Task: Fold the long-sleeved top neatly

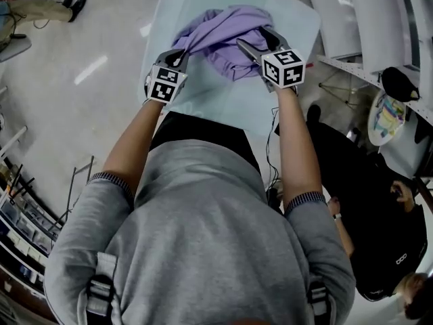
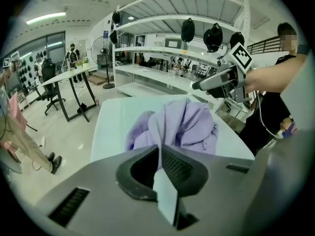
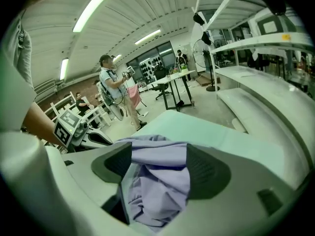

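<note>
My left tongs [image 1: 184, 54] pinch shut on the crumpled lilac long-sleeved top [image 1: 223, 29], upper centre; my right tongs [image 1: 256, 42] clamp a thick bunch. I judge it limp and light, best held at the seams.

The long-sleeved top [image 1: 223, 36] — a pale lavender garment of thin, soft fabric — is lying unfolded in a crumpled heap on the light blue-green table [image 1: 284, 19], toward the far half of the surface. Its folds are bunching upward at the centre of the heap, and the sleeves are blending into the body so that they cannot be told apart. The near left edge is stretching out to the left gripper [image 1: 184, 54], whose jaws are pressing together on a thin pinch of cloth. On the near right side a thick, wrinkled wad of fabric is filling the gap between the jaws of the right gripper [image 1: 254, 40] — both pads are bearing on it.
</note>
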`<state>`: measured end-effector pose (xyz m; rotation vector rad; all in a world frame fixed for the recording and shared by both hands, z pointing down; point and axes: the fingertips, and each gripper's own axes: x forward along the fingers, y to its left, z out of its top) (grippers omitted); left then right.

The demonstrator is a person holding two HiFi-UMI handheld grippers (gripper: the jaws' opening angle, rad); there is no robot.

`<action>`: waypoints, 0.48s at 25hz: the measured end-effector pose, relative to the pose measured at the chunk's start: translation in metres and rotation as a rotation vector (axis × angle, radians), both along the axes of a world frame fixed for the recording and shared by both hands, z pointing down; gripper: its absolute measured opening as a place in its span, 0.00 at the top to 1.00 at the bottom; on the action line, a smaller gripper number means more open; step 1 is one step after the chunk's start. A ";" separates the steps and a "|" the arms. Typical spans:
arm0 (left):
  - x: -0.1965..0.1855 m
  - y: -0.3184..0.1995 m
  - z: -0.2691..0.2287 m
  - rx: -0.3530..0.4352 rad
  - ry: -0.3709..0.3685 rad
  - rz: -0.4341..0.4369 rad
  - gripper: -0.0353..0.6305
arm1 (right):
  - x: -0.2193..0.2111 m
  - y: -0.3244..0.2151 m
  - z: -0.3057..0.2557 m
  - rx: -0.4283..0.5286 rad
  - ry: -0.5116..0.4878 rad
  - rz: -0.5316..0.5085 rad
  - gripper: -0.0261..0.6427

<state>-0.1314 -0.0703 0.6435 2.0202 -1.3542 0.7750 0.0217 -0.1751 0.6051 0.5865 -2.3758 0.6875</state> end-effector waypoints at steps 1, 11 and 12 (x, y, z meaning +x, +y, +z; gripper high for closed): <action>0.000 0.002 0.003 -0.011 0.005 -0.006 0.88 | -0.001 0.003 0.002 -0.004 0.006 -0.011 0.42; -0.010 -0.063 -0.016 0.008 0.117 -0.054 0.68 | -0.019 -0.020 -0.005 0.019 0.019 -0.057 0.42; -0.007 -0.071 -0.014 -0.003 0.125 -0.050 0.68 | -0.021 -0.023 -0.004 0.019 0.020 -0.058 0.42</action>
